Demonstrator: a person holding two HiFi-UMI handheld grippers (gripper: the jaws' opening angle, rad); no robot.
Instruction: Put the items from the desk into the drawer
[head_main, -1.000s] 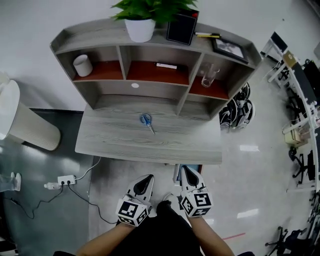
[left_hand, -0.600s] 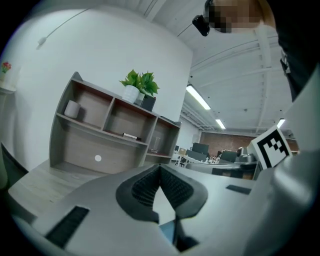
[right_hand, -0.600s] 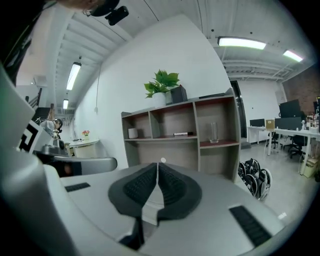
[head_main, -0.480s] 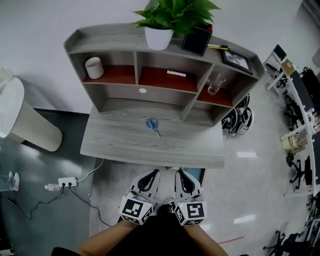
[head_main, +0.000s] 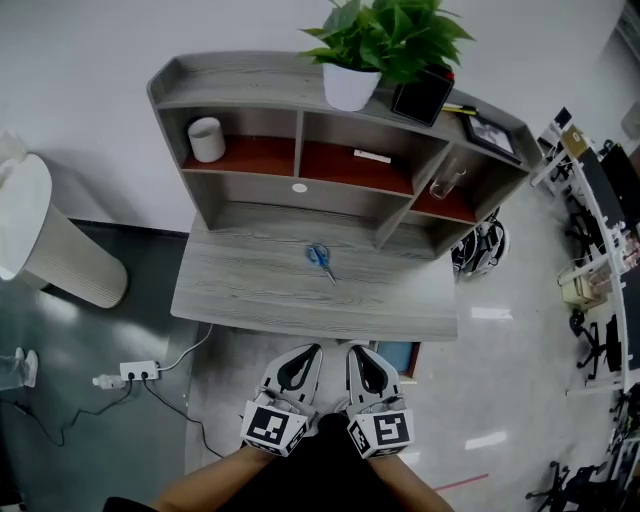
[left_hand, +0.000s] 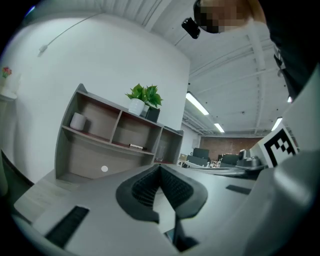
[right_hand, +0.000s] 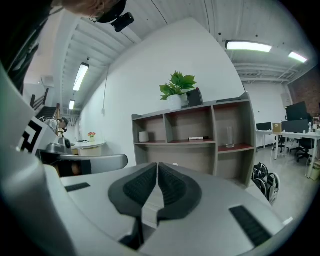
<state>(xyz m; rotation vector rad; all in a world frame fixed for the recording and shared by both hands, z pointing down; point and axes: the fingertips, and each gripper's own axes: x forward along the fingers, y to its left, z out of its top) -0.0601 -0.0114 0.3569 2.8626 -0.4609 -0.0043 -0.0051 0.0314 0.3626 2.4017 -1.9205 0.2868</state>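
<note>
"Where were the scissors?"

"The scissors (head_main: 321, 259) lay flat near the middle of the desk (head_main: 240, 295). Their blue handles lay toward the shelves (head_main: 250, 88) and the blades pointed toward the near edge. Nothing touched them."

"And the tongs?"

"The left gripper (head_main: 303, 356) and the right gripper (head_main: 357, 356) were side by side over the floor, just in front of the desk's near edge. Both pointed at the desk and were well apart from the scissors. Each had its jaws pressed together, with nothing between the pads."

"What stood on the shelves?"

"A white cup (head_main: 207, 139) was in the left compartment, a small flat thing (head_main: 372, 156) in the middle one and a glass (head_main: 447, 183) in the right one. On top were a plant (head_main: 385, 35) in a white pot, a black box (head_main: 422, 97) and a picture frame (head_main: 492, 133)."

"Anything under the desk?"

"Something blue (head_main: 397, 356) showed below the front edge, beside the right gripper. I could not tell what it was. A power strip (head_main: 138, 372) lay on the floor to the left."
</note>
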